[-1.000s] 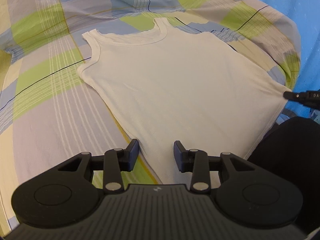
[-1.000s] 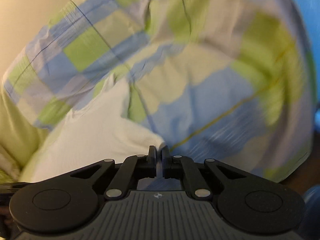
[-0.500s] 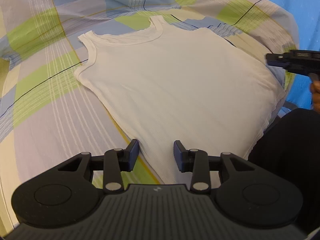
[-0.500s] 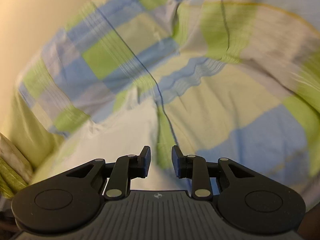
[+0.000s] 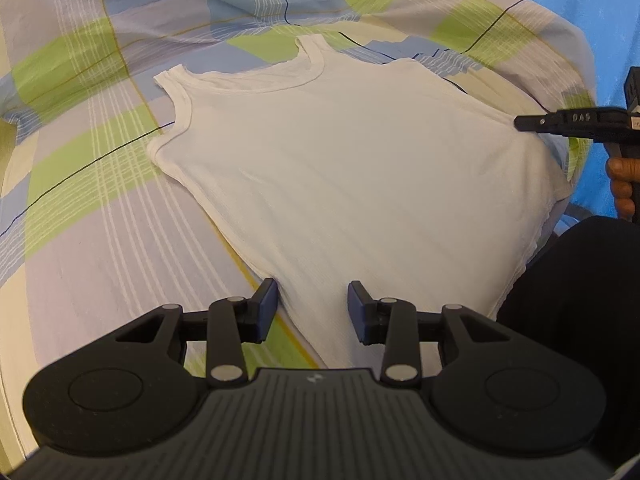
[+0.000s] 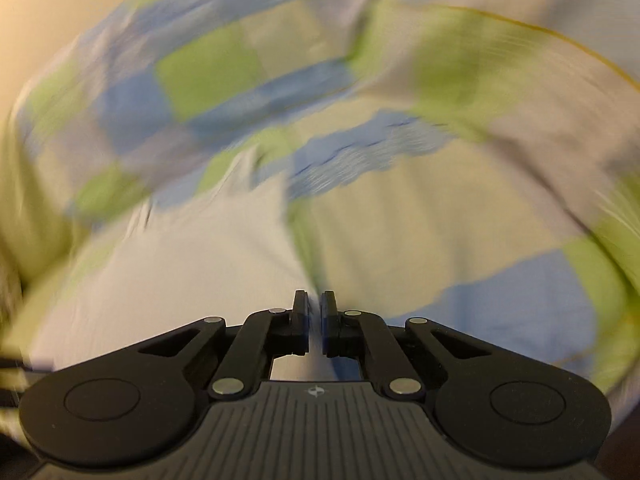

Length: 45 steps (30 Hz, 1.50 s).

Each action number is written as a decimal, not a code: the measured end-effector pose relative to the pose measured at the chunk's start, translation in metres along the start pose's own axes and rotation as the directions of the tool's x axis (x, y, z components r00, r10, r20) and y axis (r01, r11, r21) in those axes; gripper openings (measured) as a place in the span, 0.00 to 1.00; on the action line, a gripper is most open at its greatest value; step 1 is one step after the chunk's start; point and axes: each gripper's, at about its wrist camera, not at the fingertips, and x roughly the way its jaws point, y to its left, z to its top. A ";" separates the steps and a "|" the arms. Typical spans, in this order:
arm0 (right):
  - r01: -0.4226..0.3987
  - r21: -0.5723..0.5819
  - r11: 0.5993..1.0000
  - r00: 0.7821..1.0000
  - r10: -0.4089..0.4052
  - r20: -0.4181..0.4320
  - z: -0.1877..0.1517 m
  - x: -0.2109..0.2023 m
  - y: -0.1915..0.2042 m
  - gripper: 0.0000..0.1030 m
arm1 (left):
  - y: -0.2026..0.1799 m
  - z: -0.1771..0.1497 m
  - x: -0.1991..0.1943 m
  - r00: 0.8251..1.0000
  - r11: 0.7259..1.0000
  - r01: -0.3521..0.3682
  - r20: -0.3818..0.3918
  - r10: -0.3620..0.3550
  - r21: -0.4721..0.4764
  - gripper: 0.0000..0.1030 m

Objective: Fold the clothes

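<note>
A white ribbed cotton tank top (image 5: 340,168) is lying flat on the bed's checked green, blue and cream sheet (image 5: 80,128), its long axis running from the near hem away to the straps. The left tongs (image 5: 312,308) are hovering spread apart over the near hem corner. The right tongs (image 6: 314,320), nearly together and gripping nothing, are hanging over the garment's right edge.

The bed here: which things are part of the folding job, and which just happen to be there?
Part of the job:
- white sleeveless cotton vest, spread flat
- left gripper, jaws open
- right gripper, jaws nearly closed, empty

Just there:
- checked green, blue and cream bedsheet
- blue wall
</note>
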 end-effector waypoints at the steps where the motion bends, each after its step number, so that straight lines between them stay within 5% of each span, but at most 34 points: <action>1: 0.010 0.029 1.000 1.000 -0.011 0.009 -0.001 -0.003 -0.007 0.08 | 0.000 0.000 0.000 1.000 1.000 0.000 0.002 0.000 0.000 0.32; 6: -0.030 0.121 0.992 0.999 0.028 0.025 -0.015 -0.025 -0.030 0.12 | 0.000 0.000 -0.001 1.000 1.000 0.003 0.005 -0.003 -0.006 0.32; 8: -0.096 0.150 0.984 0.995 0.091 0.038 -0.025 -0.034 -0.030 0.35 | 0.000 -0.001 -0.002 1.000 1.000 0.004 0.006 -0.004 -0.013 0.32; 10: -0.115 0.124 0.986 0.993 0.115 0.000 -0.032 -0.032 -0.024 0.42 | 0.001 -0.001 -0.003 1.000 1.000 0.010 0.007 -0.010 -0.021 0.32; 12: -0.121 0.084 0.989 0.991 0.125 -0.046 -0.039 -0.028 -0.017 0.40 | 0.000 -0.002 -0.003 1.000 1.000 0.010 0.005 -0.010 -0.009 0.32; 14: -0.060 0.046 0.997 0.997 0.062 -0.054 -0.039 -0.027 -0.014 0.04 | -0.002 -0.002 -0.004 1.000 1.000 0.005 0.000 -0.005 0.011 0.32; 19: 0.057 0.030 0.998 0.998 -0.056 -0.040 -0.030 -0.040 -0.018 0.11 | -0.006 -0.009 -0.012 0.999 0.997 -0.037 -0.014 0.038 0.072 0.32; 23: 0.022 -0.007 1.000 1.000 -0.022 -0.006 -0.019 -0.064 -0.004 0.15 | -0.019 -0.021 -0.026 0.998 0.983 -0.058 -0.007 0.060 0.173 0.32; 26: -0.003 -0.036 0.999 1.000 0.005 0.031 -0.007 -0.082 0.015 0.21 | -0.042 -0.036 -0.040 0.998 0.944 -0.056 0.015 0.054 0.324 0.32; 29: -0.031 -0.077 0.997 0.997 0.036 0.065 0.005 -0.099 0.041 0.34 | -0.075 -0.057 -0.048 0.998 0.866 -0.064 0.041 0.050 0.496 0.38; 31: -0.049 -0.104 0.993 0.995 0.058 0.082 0.012 -0.108 0.058 0.42 | -0.098 -0.075 -0.045 0.995 0.777 -0.104 0.071 0.076 0.621 0.46; 33: -0.069 -0.129 0.989 0.993 0.080 0.081 0.012 -0.111 0.073 0.44 | -0.119 -0.095 -0.035 0.990 0.659 -0.140 0.091 0.108 0.739 0.49; 37: -0.097 -0.163 0.982 0.993 0.106 0.045 0.002 -0.112 0.095 0.44 | -0.139 -0.133 0.000 0.966 0.368 -0.212 0.137 0.218 0.905 0.49; 40: -0.094 -0.188 0.978 0.995 0.100 0.021 -0.009 -0.113 0.103 0.44 | -0.138 -0.141 0.015 0.938 0.267 -0.287 0.213 0.272 0.920 0.44; 41: -0.094 -0.200 0.975 0.995 0.098 0.013 -0.013 -0.114 0.105 0.44 | -0.136 -0.138 0.013 0.939 0.287 -0.293 0.217 0.268 0.912 0.35; 44: -0.098 -0.279 0.955 0.995 0.096 -0.019 -0.025 -0.114 0.117 0.44 | -0.126 -0.114 -0.005 0.958 0.484 -0.267 0.177 0.224 0.833 0.09; 45: -0.103 -0.313 0.944 0.995 0.098 -0.032 -0.029 -0.113 0.122 0.44 | -0.121 -0.107 -0.013 0.964 0.547 -0.257 0.171 0.204 0.797 0.08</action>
